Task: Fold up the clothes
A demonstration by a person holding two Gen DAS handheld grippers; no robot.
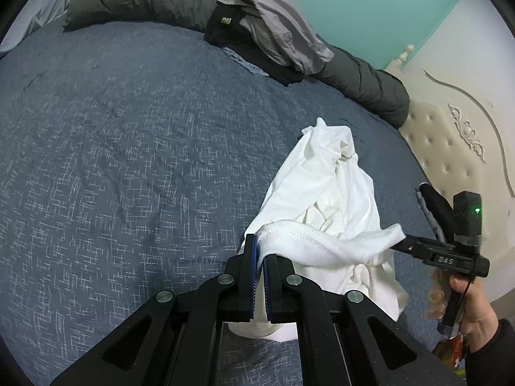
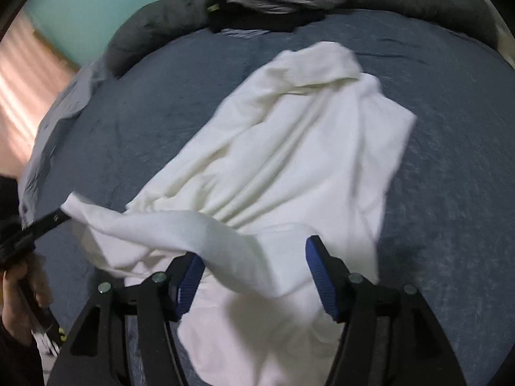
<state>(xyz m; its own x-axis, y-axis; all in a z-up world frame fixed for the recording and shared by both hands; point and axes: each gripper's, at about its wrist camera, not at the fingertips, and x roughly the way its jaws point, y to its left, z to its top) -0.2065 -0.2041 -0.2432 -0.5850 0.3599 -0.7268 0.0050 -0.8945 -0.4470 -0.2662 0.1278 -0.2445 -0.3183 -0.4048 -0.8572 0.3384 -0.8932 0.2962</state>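
The left gripper pinches the ribbed edge of the soft white cotton shirt lying crumpled on the blue-grey woven bedcover, so the wide-open, empty right gripper should grab the far edge and pull it flat.

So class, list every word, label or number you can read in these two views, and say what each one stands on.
"DAS": on the black body of the right gripper, seen in the left wrist view.
Pale woven label on the black garment in the pile of clothes: too small to read.
Nothing else readable; the right wrist view is blurred.
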